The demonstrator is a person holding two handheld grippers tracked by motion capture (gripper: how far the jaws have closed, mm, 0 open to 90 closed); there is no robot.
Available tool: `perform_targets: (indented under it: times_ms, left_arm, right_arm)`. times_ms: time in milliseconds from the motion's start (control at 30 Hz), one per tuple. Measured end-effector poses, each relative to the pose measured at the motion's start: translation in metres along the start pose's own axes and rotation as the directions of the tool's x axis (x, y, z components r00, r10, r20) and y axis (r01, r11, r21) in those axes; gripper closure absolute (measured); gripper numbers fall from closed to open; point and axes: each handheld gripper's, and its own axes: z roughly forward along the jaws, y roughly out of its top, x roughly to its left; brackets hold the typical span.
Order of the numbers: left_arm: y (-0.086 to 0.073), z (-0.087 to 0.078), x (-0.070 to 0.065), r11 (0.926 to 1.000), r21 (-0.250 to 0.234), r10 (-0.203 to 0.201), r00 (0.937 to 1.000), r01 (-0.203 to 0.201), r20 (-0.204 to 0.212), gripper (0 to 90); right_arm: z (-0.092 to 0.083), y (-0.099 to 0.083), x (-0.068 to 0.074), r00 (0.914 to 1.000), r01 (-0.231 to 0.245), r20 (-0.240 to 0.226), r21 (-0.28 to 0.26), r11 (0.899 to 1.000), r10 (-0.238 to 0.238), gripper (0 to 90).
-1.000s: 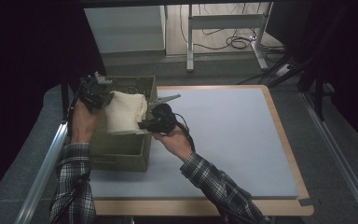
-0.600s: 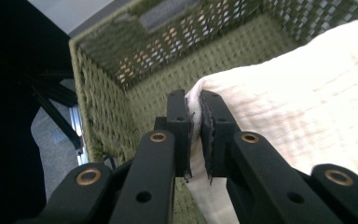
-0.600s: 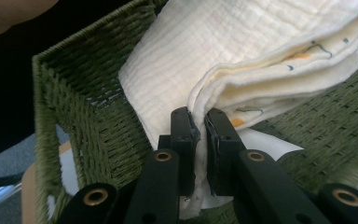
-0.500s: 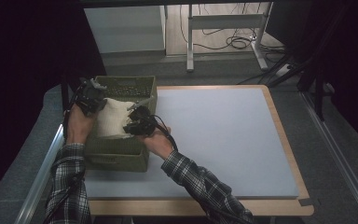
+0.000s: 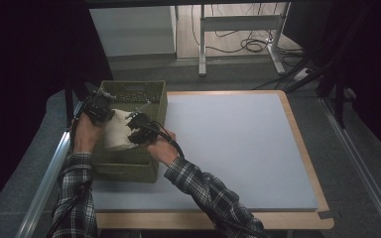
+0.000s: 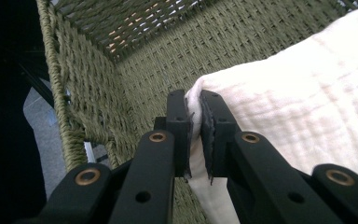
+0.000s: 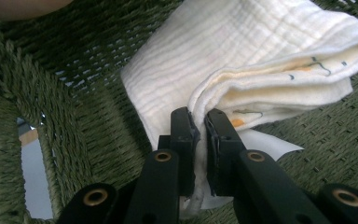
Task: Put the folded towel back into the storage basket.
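A folded cream cloth hangs inside the green woven basket at the table's left. My left gripper is shut on the cloth's left edge; its view shows the cloth pinched between the jaws beside the basket wall. My right gripper is shut on the cloth's right corner. In the right gripper view the folded cloth, with small printed marks, lies low over the basket floor with its layers clamped between the pads.
The basket stands on a pale blue mat on a wooden table. A metal rail runs along the left side. Table legs and cables lie on the floor beyond.
Both grippers have carried the cloth leftward and down into the basket. The right hand has moved from the basket's right edge to over its inside.
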Motion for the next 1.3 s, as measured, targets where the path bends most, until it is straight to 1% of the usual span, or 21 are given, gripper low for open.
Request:
perform_targets:
  times_ms: [33, 133, 233, 300, 333, 367, 400, 433, 467, 533, 700, 833, 900, 933, 1000, 1033, 1100, 1167, 1233, 1267, 1300]
  left_arm:
    - [0.001, 0.002, -0.001, 0.9999, 0.007, 0.008, 1.0000, -0.008, -0.005, 82.7]
    - [0.003, 0.004, -0.002, 0.9995, 0.026, 0.017, 0.9999, -0.016, -0.004, 82.7]
    - [0.002, 0.009, -0.002, 0.9986, 0.050, 0.017, 0.9998, -0.017, -0.006, 82.6]
    - [0.001, 0.012, 0.000, 0.9976, 0.069, 0.008, 0.9999, -0.008, 0.006, 82.1]
    - [0.000, 0.015, 0.001, 0.9965, 0.084, -0.005, 0.9998, 0.003, 0.021, 81.0]
    - [0.000, 0.015, 0.001, 0.9965, 0.084, -0.005, 0.9998, 0.003, 0.021, 77.6]
    - [-0.001, 0.021, 0.001, 0.9934, 0.114, -0.013, 0.9990, 0.008, 0.042, 72.1]
    - [-0.001, 0.021, 0.001, 0.9934, 0.114, -0.013, 0.9990, 0.008, 0.042, 69.1]
    - [-0.001, 0.025, 0.000, 0.9921, 0.124, -0.021, 0.9989, 0.016, 0.041, 67.9]
    - [-0.001, 0.028, 0.000, 0.9907, 0.134, -0.028, 0.9985, 0.021, 0.048, 65.9]
    - [-0.001, 0.028, -0.001, 0.9910, 0.131, -0.036, 0.9979, 0.028, 0.054, 62.0]
    - [0.000, 0.023, 0.000, 0.9933, 0.105, -0.055, 0.9967, 0.049, 0.060, 54.3]
    - [-0.001, 0.019, 0.001, 0.9930, 0.082, -0.092, 0.9930, 0.085, 0.074, 49.9]
    - [-0.001, 0.018, 0.002, 0.9928, 0.078, -0.097, 0.9920, 0.090, 0.081, 48.7]
    - [-0.002, 0.016, 0.001, 0.9906, 0.077, -0.121, 0.9867, 0.113, 0.108, 44.1]
    - [-0.002, 0.016, 0.001, 0.9906, 0.077, -0.121, 0.9867, 0.113, 0.108, 41.7]
    - [-0.004, 0.012, 0.001, 0.9878, 0.064, -0.150, 0.9787, 0.142, 0.141, 37.7]
    - [-0.005, 0.009, 0.000, 0.9865, 0.047, -0.162, 0.9748, 0.157, 0.153, 33.4]
    - [-0.005, 0.007, 0.000, 0.9858, 0.036, -0.168, 0.9733, 0.164, 0.157, 29.0]
    - [-0.006, 0.004, -0.001, 0.9831, 0.016, -0.182, 0.9680, 0.182, 0.172, 27.2]
    - [-0.006, 0.003, -0.002, 0.9816, 0.009, -0.189, 0.9653, 0.191, 0.180, 24.8]
  right_arm:
    - [0.002, 0.002, 0.001, 0.9999, -0.001, -0.015, 0.005, 1.000, 0.001, 82.6]
    - [0.007, 0.003, 0.004, 0.9997, 0.011, -0.021, 0.025, 1.000, -0.010, 82.5]
    - [0.012, 0.003, 0.006, 0.9998, 0.018, -0.007, 0.037, 0.999, -0.017, 82.2]
    - [0.011, 0.004, 0.006, 0.9998, 0.017, 0.005, 0.031, 0.999, -0.017, 80.8]
    - [0.011, 0.004, 0.006, 0.9997, 0.017, 0.015, 0.030, 0.999, -0.018, 78.7]
    - [0.011, 0.004, 0.005, 0.9995, 0.020, 0.023, 0.029, 0.999, -0.020, 74.8]
    - [0.011, 0.004, 0.004, 0.9997, 0.016, 0.021, 0.030, 0.999, -0.016, 71.4]
    - [0.011, 0.004, 0.004, 0.9997, 0.016, 0.021, 0.030, 0.999, -0.016, 71.4]
    - [0.011, 0.004, 0.004, 0.9998, 0.015, 0.012, 0.025, 1.000, -0.015, 68.0]
    - [0.010, 0.004, 0.003, 0.9992, 0.032, 0.021, 0.023, 0.999, -0.033, 65.9]
    - [0.005, 0.003, -0.001, 0.9993, 0.025, 0.028, 0.008, 1.000, -0.025, 65.3]
    - [0.000, 0.001, -0.005, 0.9997, 0.018, 0.016, -0.007, 1.000, -0.018, 61.7]
    - [-0.004, -0.001, -0.008, 0.9999, 0.016, 0.005, -0.023, 1.000, -0.016, 55.3]
    - [-0.005, -0.002, -0.009, 0.9998, 0.020, 0.001, -0.032, 0.999, -0.020, 52.4]
    - [-0.008, -0.005, -0.011, 0.9995, 0.025, -0.016, -0.053, 0.998, -0.026, 47.4]
    - [-0.010, -0.006, -0.011, 0.9993, 0.033, -0.014, -0.060, 0.998, -0.033, 45.0]
    - [-0.014, -0.008, -0.013, 0.9991, 0.039, -0.012, -0.079, 0.996, -0.040, 41.6]
    - [-0.018, -0.011, -0.015, 0.9991, 0.035, -0.020, -0.097, 0.995, -0.037, 38.3]
    - [-0.022, -0.013, -0.017, 0.9991, 0.032, -0.025, -0.108, 0.994, -0.035, 35.6]
    - [-0.024, -0.014, -0.018, 0.9990, 0.034, -0.023, -0.112, 0.993, -0.037, 34.4]
    - [-0.026, -0.015, -0.019, 0.9990, 0.036, -0.021, -0.116, 0.993, -0.039, 33.0]
